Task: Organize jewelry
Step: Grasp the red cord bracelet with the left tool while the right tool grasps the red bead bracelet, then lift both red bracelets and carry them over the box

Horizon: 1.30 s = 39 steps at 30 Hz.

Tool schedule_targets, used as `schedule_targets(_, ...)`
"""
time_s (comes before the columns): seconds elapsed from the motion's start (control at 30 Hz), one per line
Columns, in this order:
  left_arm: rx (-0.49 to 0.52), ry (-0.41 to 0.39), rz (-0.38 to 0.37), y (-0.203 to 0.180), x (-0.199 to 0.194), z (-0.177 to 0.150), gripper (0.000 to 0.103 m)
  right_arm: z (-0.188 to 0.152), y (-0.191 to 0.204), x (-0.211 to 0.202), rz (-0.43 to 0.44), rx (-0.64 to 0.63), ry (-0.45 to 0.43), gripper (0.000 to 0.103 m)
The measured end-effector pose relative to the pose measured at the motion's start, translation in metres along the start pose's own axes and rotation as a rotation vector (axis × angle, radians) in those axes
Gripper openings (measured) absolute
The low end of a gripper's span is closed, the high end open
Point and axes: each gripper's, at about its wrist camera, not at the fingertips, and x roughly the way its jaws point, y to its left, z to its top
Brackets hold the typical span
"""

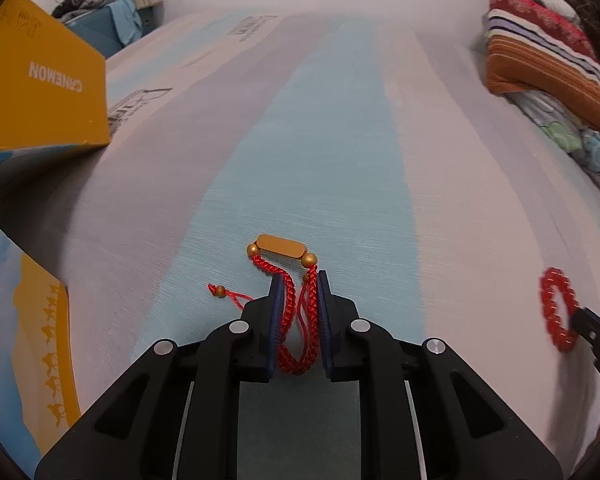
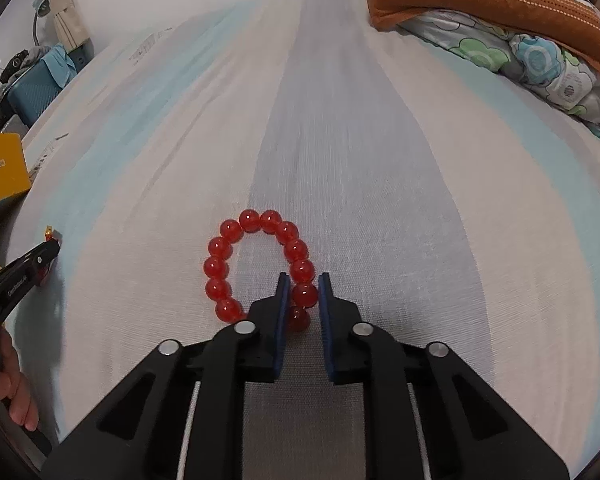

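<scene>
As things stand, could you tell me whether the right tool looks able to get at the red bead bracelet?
Probably yes. The right tool already straddles one side of the red bead bracelet on the striped sheet, jaws apart, beads between its pads. Nothing blocks it; the left tool sits well aside.

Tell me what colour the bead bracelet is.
Glossy red bead bracelet, clearest in the right wrist view.

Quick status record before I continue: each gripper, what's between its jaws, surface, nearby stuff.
left gripper: jaws astride red braided bracelet, gap visible
right gripper: jaws astride one side of red bead bracelet, not clamped
surface: striped bedsheet
nearby: yellow box left; folded bedding far right
</scene>
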Motion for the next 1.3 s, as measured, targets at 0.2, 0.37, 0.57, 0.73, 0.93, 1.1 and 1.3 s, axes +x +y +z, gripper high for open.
schedule_targets(0.2,0.026,-0.015,-0.059,-0.010,-0.018,-0.003,0.015,0.002,0.002,-0.010,0.009,-0.001,-0.020,0.013)
schedule_targets(0.37,0.037,-0.028,-0.083,-0.017,-0.029,-0.005,0.015,0.003,0.001,-0.018,0.020,0.005,-0.038,0.013)
schedule_targets(0.57,0.048,-0.029,-0.091,-0.020,-0.033,-0.007,0.015,0.005,0.002,-0.025,0.025,0.008,-0.059,0.013)
schedule_targets(0.73,0.067,-0.028,-0.095,-0.023,-0.036,-0.007,0.015,0.006,0.004,-0.030,0.031,0.006,-0.071,0.013)
schedule_targets(0.93,0.079,-0.037,-0.099,-0.025,-0.047,-0.005,0.015,0.008,0.007,-0.035,0.042,0.000,-0.076,0.013)
schedule_targets(1.1,0.105,-0.038,-0.094,-0.027,-0.062,-0.004,0.015,0.011,0.009,-0.041,0.039,0.003,-0.082,0.013)
schedule_targets(1.3,0.131,-0.045,-0.098,-0.028,-0.084,-0.003,0.015,0.012,0.010,-0.058,0.034,0.017,-0.088,0.013)
